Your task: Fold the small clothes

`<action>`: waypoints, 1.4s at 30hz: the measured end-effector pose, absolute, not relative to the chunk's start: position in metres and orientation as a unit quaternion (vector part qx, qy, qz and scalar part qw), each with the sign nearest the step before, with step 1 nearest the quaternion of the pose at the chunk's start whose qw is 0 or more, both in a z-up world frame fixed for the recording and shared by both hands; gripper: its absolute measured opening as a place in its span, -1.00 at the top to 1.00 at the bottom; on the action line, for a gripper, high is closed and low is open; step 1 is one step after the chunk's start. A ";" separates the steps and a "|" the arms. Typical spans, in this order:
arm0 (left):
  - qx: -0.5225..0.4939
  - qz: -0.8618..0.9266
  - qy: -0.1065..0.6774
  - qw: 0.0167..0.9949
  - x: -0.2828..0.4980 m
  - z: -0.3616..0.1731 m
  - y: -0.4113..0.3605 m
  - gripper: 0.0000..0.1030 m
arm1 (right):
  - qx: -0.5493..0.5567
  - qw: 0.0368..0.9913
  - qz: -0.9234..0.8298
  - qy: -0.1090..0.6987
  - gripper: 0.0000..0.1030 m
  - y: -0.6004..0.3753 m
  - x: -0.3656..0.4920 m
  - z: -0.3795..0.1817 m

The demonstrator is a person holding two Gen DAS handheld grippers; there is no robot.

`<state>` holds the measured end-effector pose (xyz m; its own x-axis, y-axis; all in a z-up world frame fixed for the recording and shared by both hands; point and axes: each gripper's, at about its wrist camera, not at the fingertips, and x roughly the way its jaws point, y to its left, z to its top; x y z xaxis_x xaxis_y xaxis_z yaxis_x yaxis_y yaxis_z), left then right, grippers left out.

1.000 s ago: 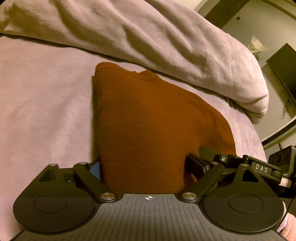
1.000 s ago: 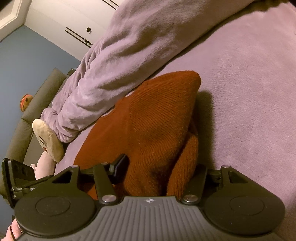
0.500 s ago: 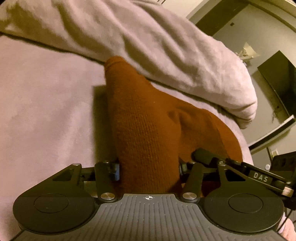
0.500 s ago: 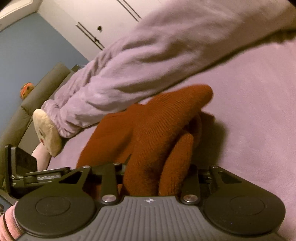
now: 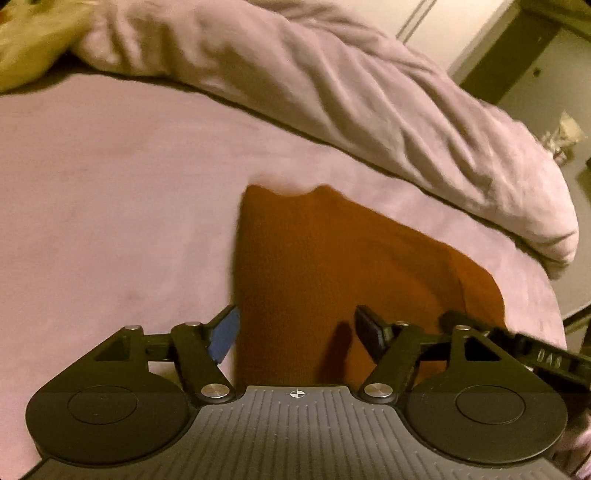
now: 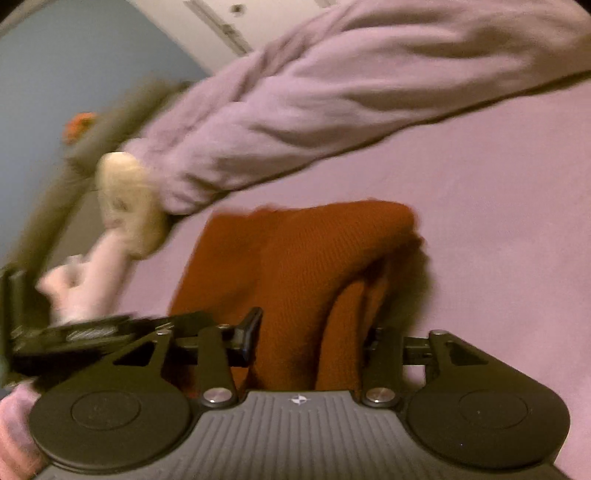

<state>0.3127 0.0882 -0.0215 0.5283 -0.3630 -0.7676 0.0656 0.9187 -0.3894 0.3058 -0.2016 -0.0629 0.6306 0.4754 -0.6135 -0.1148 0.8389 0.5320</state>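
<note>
Rust-orange knit (image 5: 332, 266) lies amid open mauve bedcover (image 5: 110, 184), rumpled duvet (image 5: 369, 92) beyond.

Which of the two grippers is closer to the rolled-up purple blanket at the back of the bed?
Hard to say. Both the left gripper and the right gripper, jaws opening, hang over the near end of the rust sweater, each well short of the blanket.

- A bed (image 5: 110, 192) under a mauve plush cover fills most of both views.
- A rumpled lilac blanket (image 5: 351, 85) lies bunched along its far side.
- A blue wall (image 6: 74, 62) meets white panelled doors (image 6: 229, 22).
- An olive-grey sofa (image 6: 55, 184) stands beside the bed, blurred.
- The light is warm and dim.
</note>
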 end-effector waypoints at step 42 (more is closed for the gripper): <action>-0.066 -0.081 0.442 0.891 0.251 -0.045 0.051 -0.98 | -0.148 0.944 0.058 0.288 0.42 -0.118 0.198 -0.072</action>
<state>0.2509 0.0513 -0.0449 0.5961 -0.2025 -0.7770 0.0851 0.9782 -0.1896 0.1975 -0.1180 -0.0720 0.8273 0.0242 -0.5612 -0.1944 0.9497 -0.2456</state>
